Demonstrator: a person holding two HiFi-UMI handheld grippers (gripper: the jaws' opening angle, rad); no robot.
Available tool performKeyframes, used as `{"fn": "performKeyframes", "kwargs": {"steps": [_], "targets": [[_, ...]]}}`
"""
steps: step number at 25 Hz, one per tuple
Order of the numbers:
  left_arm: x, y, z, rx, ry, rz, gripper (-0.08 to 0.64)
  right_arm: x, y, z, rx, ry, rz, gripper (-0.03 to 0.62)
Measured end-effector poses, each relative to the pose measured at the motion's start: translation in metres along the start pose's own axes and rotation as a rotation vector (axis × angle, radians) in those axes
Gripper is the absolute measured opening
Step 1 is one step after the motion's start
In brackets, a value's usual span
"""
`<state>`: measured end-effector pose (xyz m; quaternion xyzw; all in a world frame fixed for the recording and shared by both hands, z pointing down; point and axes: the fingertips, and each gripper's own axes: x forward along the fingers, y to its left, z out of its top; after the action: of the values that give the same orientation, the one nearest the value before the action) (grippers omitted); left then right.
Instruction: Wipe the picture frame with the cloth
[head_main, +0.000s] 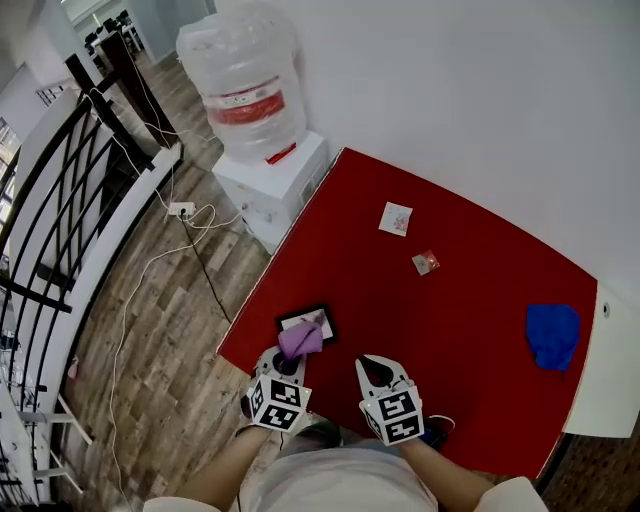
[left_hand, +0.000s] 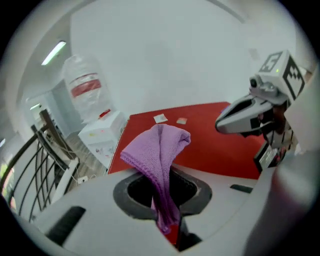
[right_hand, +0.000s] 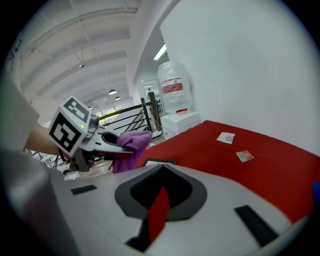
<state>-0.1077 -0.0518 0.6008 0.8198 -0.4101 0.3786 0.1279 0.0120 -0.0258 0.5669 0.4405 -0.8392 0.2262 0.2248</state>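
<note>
right tool (right_hand: 161, 192): jaws drawn together, only a thin slit showing red, nothing in it | left tool (right_hand: 116, 148): at left, clamped on purple cloth (right_hand: 134, 141) | picture frame (right_hand: 160, 162): dark edge just beyond, lying on red tabletop (right_hand: 240, 185) | white card (right_hand: 226, 137), smaller card (right_hand: 244, 156): farther back | water dispenser (right_hand: 172, 90): behind tabletop

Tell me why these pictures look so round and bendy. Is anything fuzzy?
Head view: the wide lens bends the railing and the edges of the red table; light is even, everything sharp. Left gripper view: black round border, purple cloth sharp, the near bottom edge fuzzy. Right gripper view: same round border; the ceiling light glows white.
</note>
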Motion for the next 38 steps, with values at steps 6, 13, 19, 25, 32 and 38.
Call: {"fn": "performKeyframes", "kwargs": {"steps": [6, 13, 19, 25, 32, 38], "targets": [[-0.083, -0.007, -0.005, -0.269, -0.175, 0.123, 0.054, -0.02, 0.042, 0.028, -0.052, -0.033, 0.046, 0.005], [-0.105, 0.002, -0.015, -0.386, -0.25, 0.213, 0.054, -0.019, 0.075, 0.03, -0.058, -0.038, 0.086, 0.005], [-0.106, -0.002, -0.008, -0.36, -0.26, 0.2, 0.054, -0.015, 0.07, 0.031, -0.066, -0.039, 0.08, 0.005], [-0.106, 0.004, -0.004, -0.368, -0.26, 0.21, 0.054, -0.014, 0.066, 0.026, -0.06, -0.034, 0.074, 0.003], [-0.102, 0.002, -0.008, -0.388, -0.247, 0.204, 0.054, -0.012, 0.064, 0.028, -0.062, -0.043, 0.088, 0.003], [-0.104, 0.004, -0.009, -0.403, -0.244, 0.211, 0.054, -0.009, 0.058, 0.027, -0.069, -0.043, 0.079, 0.003]]}}
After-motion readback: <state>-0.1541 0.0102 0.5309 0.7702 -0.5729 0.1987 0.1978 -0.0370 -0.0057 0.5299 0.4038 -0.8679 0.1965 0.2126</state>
